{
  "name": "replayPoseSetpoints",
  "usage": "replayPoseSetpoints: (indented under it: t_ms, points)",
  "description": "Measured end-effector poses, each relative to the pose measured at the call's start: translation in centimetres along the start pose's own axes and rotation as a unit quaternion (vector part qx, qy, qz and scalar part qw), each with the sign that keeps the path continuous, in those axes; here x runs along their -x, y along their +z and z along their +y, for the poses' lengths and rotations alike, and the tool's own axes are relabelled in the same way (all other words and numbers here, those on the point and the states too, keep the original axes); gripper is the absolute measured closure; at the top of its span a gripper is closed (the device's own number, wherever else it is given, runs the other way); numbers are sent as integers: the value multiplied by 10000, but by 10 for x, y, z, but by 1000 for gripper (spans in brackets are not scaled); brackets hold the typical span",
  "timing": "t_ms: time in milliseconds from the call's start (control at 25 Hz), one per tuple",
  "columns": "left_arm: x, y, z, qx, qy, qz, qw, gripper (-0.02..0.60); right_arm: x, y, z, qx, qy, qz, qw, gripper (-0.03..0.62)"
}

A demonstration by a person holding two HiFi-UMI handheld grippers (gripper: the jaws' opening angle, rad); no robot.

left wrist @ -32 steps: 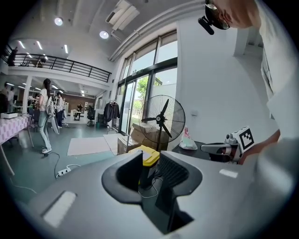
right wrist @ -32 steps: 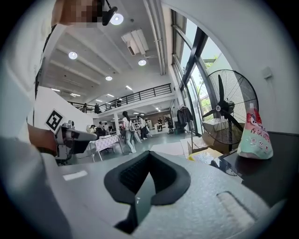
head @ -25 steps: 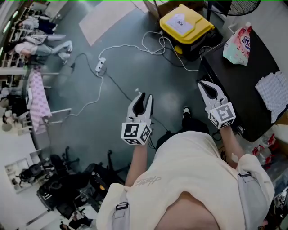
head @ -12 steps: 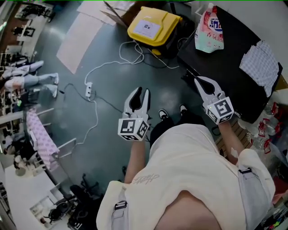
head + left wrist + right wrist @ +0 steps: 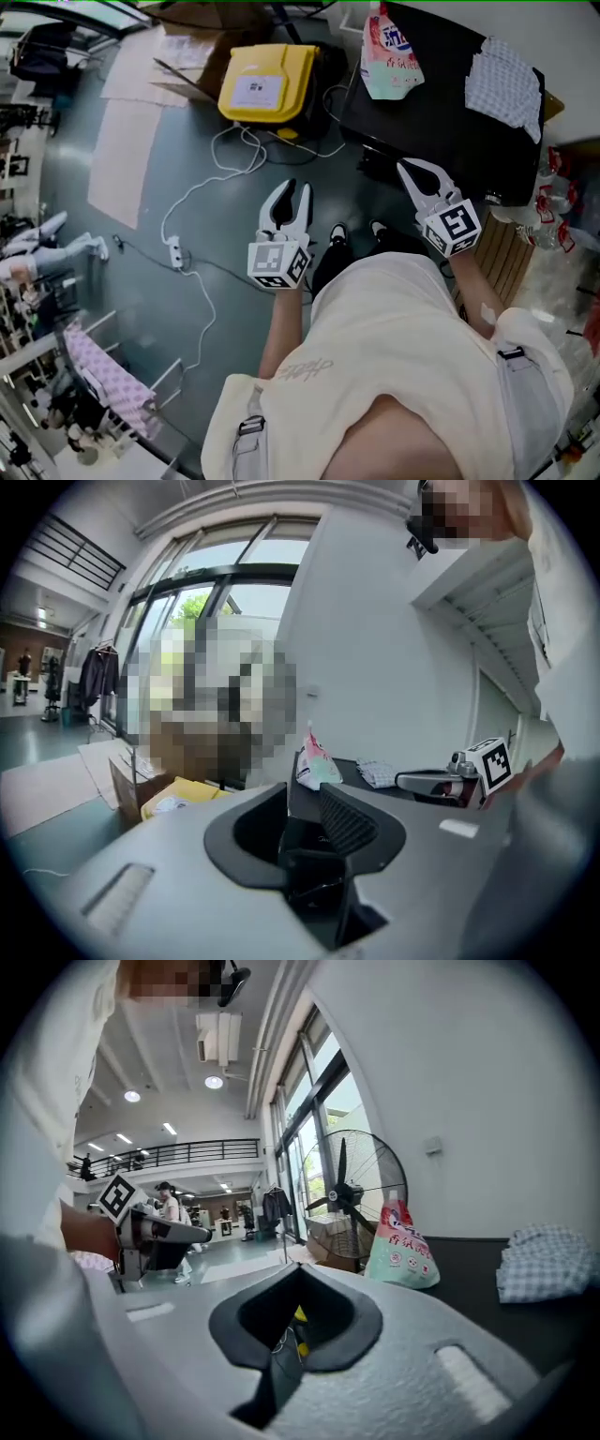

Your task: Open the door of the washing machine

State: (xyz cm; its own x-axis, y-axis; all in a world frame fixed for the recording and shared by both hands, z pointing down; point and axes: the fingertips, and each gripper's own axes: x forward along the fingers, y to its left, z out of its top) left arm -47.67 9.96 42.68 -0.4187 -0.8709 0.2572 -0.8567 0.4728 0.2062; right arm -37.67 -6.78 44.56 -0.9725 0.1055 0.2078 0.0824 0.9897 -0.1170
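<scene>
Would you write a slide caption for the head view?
Person holds left gripper and right gripper above the floor, beside a black machine carrying a detergent pouch and checked cloth.

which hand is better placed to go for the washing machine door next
Right, probably: the right gripper is beside the washing machine, while the left gripper hangs over the floor, farther off.

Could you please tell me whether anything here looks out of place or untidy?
A white cable with its power strip trails loose across the floor, a possible trip hazard. A crumpled cloth and a detergent pouch lie on the black machine. Nothing looks spilled.
</scene>
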Motion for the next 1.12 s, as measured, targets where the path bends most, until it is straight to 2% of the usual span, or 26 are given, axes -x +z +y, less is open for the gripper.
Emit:
replayPoseSetpoints:
  t_ms: [160,280,440,640,840,1120]
  points:
    - [-6,-4,15,-196,-725,151,9971,457,7,3,15,-265,-876,-128,9957,593]
    - [-8,-13,26,-336,-1219,308,9915,457,11,12,28,-200,-1408,-261,9895,592]
    - [-18,-24,27,-543,-1873,467,9797,457,29,14,42,-141,-2121,-327,9766,592]
    - [-32,-38,22,-1018,-2454,592,9622,457,59,9,56,-200,-2846,-299,9580,594]
    - [-53,-59,-2,-1461,-2995,794,9395,453,88,13,62,-145,-3288,-318,9437,593]
    - [-82,-133,-28,-1590,-3524,1654,9073,426,99,-15,58,-397,-3380,-197,9401,594]
